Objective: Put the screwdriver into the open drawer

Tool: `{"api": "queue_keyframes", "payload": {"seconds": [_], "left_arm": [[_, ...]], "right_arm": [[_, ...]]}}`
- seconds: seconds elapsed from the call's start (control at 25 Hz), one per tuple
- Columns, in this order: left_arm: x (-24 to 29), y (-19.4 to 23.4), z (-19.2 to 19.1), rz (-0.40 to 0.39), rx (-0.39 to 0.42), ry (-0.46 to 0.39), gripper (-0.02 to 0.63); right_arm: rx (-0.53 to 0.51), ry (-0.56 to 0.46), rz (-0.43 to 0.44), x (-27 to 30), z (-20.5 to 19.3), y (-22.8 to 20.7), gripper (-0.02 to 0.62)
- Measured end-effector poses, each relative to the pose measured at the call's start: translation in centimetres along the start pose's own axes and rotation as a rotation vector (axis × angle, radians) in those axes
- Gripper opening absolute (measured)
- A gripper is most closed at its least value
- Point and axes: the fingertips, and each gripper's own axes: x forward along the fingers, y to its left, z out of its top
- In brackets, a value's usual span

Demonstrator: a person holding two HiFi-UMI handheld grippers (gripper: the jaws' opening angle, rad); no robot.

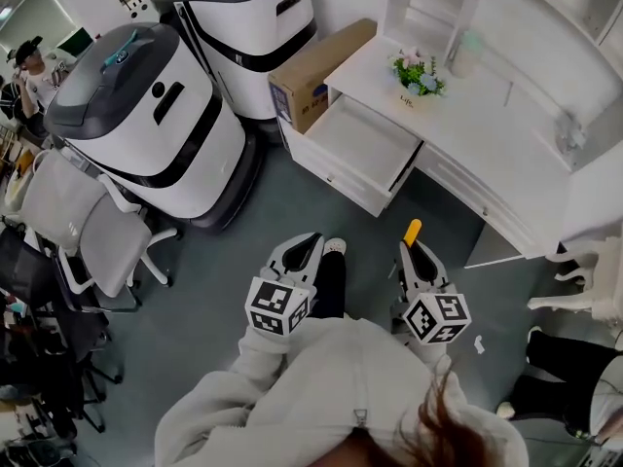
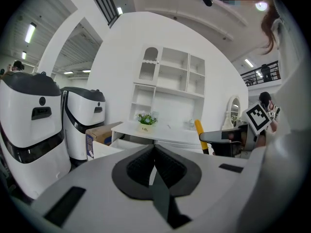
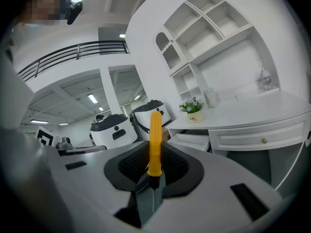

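A screwdriver with a yellow handle (image 3: 155, 142) sticks out from between the jaws of my right gripper (image 3: 154, 174), which is shut on it; the handle (image 1: 413, 232) points toward the white desk, and it also shows in the left gripper view (image 2: 199, 135). My left gripper (image 1: 305, 251) is shut with nothing between its jaws, held level with the right one. The open white drawer (image 1: 355, 144) juts from the desk's left end, ahead of both grippers and apart from them. In the right gripper view the drawer (image 3: 192, 141) lies just right of the handle.
A white desk (image 1: 506, 115) with shelves carries a small flower pot (image 1: 417, 78). A cardboard box (image 1: 316, 71) leans beside the drawer. Two large white and grey machines (image 1: 146, 115) stand at the left, with office chairs (image 1: 88, 232) and a person (image 1: 34, 66) further left.
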Motion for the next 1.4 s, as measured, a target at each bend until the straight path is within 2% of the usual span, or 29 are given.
{"api": "queue_keyframes", "payload": {"seconds": [0.8,1.4], "left_arm": [[9.2,10.0,6.2,-0.011,-0.025,-0.022,0.016],[16.1,17.6,8.0,-0.026,-0.048,0.021,0.016]], "right_arm": [[-0.022,-0.006,-0.009,13.2,7.0,-0.3,0.089],[-0.002,0.047,-0.043,23.1,8.7,-1.7,0.089]]}}
